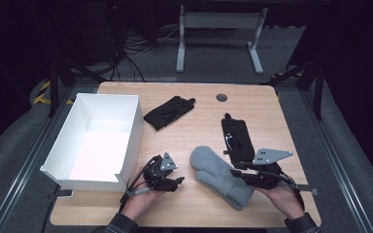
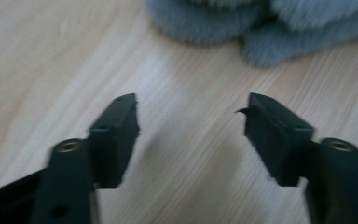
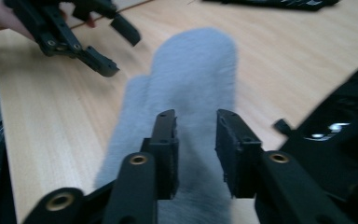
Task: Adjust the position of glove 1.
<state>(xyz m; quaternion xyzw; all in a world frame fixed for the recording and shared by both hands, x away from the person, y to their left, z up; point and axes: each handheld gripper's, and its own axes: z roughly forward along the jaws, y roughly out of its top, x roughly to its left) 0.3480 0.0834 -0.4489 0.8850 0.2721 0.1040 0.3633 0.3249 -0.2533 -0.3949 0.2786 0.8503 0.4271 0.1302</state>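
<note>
The grey mitten lies near the table's front edge, between both grippers. The right gripper hovers over it, jaws slightly parted, gripping nothing. The left gripper (half open, empty) has bare wood ahead.

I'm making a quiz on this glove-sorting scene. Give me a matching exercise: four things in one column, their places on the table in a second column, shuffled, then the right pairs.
Things:
1. grey mitten
2. white box
3. black glove with fingers spread
4. long black glove

Places:
A. at the table's left edge
B. between the left gripper and the right gripper
C. near the far edge, right of the box
D. just beyond the right gripper

Pairs: 1-B, 2-A, 3-C, 4-D
</note>
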